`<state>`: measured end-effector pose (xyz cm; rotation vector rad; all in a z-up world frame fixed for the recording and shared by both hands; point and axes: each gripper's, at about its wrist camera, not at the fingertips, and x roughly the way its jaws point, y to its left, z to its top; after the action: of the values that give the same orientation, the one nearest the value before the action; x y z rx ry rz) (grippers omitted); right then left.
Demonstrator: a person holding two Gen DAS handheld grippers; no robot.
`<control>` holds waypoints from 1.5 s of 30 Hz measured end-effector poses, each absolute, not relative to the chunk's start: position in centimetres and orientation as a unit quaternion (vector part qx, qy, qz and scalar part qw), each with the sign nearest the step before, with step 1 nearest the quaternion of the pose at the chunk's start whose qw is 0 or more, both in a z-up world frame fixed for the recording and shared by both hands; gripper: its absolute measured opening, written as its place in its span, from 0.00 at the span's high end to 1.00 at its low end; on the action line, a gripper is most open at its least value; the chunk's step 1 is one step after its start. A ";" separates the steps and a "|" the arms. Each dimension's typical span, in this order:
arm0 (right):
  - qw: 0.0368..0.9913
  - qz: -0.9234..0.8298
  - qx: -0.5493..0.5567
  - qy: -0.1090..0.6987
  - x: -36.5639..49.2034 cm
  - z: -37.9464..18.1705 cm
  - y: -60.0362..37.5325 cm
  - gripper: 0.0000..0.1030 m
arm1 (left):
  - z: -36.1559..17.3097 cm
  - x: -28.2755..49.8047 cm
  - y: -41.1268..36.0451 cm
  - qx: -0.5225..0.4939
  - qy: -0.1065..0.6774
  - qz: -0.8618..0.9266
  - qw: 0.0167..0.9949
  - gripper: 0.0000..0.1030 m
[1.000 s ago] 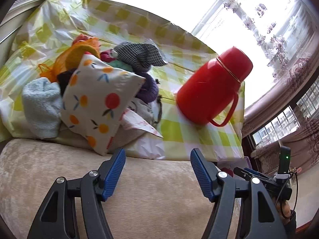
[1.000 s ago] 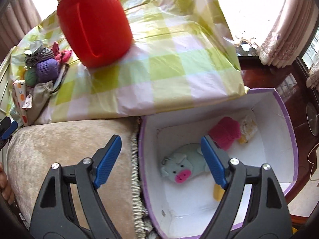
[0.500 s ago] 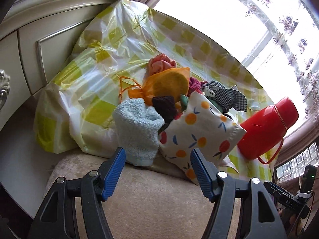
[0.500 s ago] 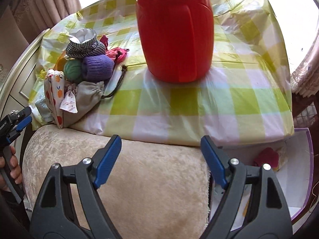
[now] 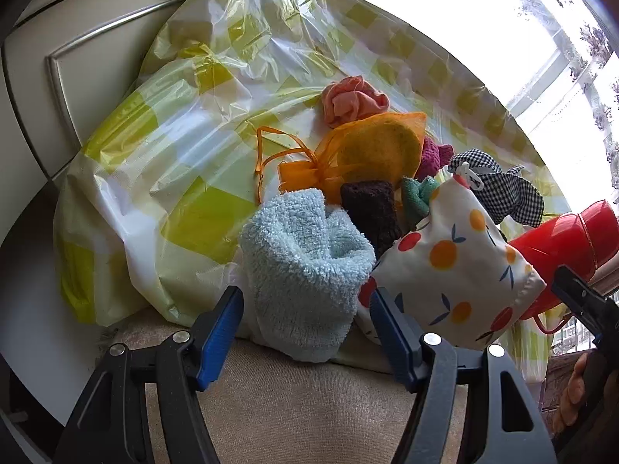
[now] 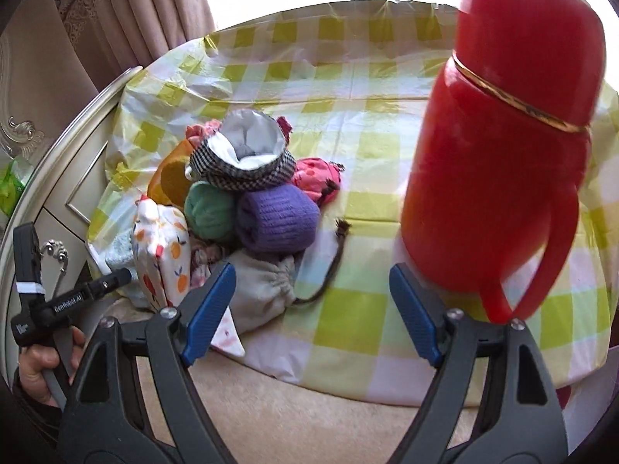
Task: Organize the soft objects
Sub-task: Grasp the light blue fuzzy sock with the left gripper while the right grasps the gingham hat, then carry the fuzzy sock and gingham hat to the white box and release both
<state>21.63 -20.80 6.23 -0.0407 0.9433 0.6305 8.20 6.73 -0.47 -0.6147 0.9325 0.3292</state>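
**Two open grippers close in on a heap of soft things**

A pile of soft objects lies at the near left edge of a table under a yellow-green checked plastic cloth (image 6: 348,154). The left gripper (image 5: 305,332) has its jaws apart and empty, framing a fluffy pale-blue towel (image 5: 305,266) that leans just beyond the pads. Touching the towel's right side is a white fruit-print pouch (image 5: 456,270). The right gripper (image 6: 309,309), jaws also apart and empty, faces a grey drawstring bag (image 6: 263,286) near a purple roll (image 6: 276,218). A red flask (image 6: 499,162) stands to the right.

To grip the towel well, the left jaws should probably push further in and close around its middle, clear of the pouch. On the left gripper's handle, white lettering appears to read "GenRobot.AI".
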 end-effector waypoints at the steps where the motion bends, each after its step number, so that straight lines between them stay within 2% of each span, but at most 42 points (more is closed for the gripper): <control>1: 0.844 0.305 -0.017 0.441 22.2 6.4 -20.1 0.15 | -0.6 8.4 6.8 -0.290 0.443 0.154 0.834 0.34; 2: 0.844 0.308 -0.017 0.438 22.8 6.4 -19.4 0.12 | -0.7 8.6 6.8 -0.291 0.444 0.154 0.834 0.34; 16: 0.820 0.350 -0.019 0.452 29.0 4.5 -12.2 0.11 | -1.4 10.3 7.3 -0.289 0.445 0.149 0.834 0.34; 18: 0.819 0.354 -0.015 0.451 29.3 4.4 -11.6 0.10 | -1.3 10.4 7.4 -0.288 0.443 0.148 0.836 0.46; 22: 0.819 0.353 -0.027 0.452 29.7 3.8 -10.7 0.11 | -1.3 10.4 7.3 -0.285 0.441 0.149 0.838 0.60; 24: 0.817 0.354 -0.027 0.454 29.9 3.3 -10.6 0.24 | -1.2 10.3 7.2 -0.284 0.438 0.149 0.840 0.66; 25: 0.813 0.355 -0.025 0.460 30.0 3.1 -10.5 0.49 | -1.1 10.3 7.2 -0.282 0.436 0.150 0.842 0.68; 26: 0.811 0.351 -0.022 0.467 30.1 2.8 -10.6 0.60 | -1.0 10.2 7.1 -0.280 0.434 0.149 0.843 0.70; 27: 0.810 0.353 -0.018 0.467 30.1 2.6 -10.7 0.62 | -0.9 10.2 7.0 -0.278 0.431 0.150 0.845 0.72; 28: 0.809 0.359 -0.018 0.464 29.8 2.6 -10.8 0.71 | -0.7 10.1 7.0 -0.276 0.428 0.151 0.847 0.72; 29: 0.813 0.362 -0.019 0.457 29.5 2.8 -11.0 0.74 | -0.6 10.0 6.9 -0.275 0.424 0.153 0.849 0.73; 38: 0.854 0.360 0.004 0.377 26.9 6.8 -14.0 0.76 | 2.0 8.0 6.7 -0.261 0.366 0.185 0.874 0.75; 45: 0.860 0.361 0.034 0.359 24.0 8.8 -17.8 0.76 | 4.6 5.9 5.9 -0.256 0.314 0.197 0.893 0.75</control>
<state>24.02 -17.84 8.84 0.0706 0.7544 0.7581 5.94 5.91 4.61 -0.5302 0.6514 0.4089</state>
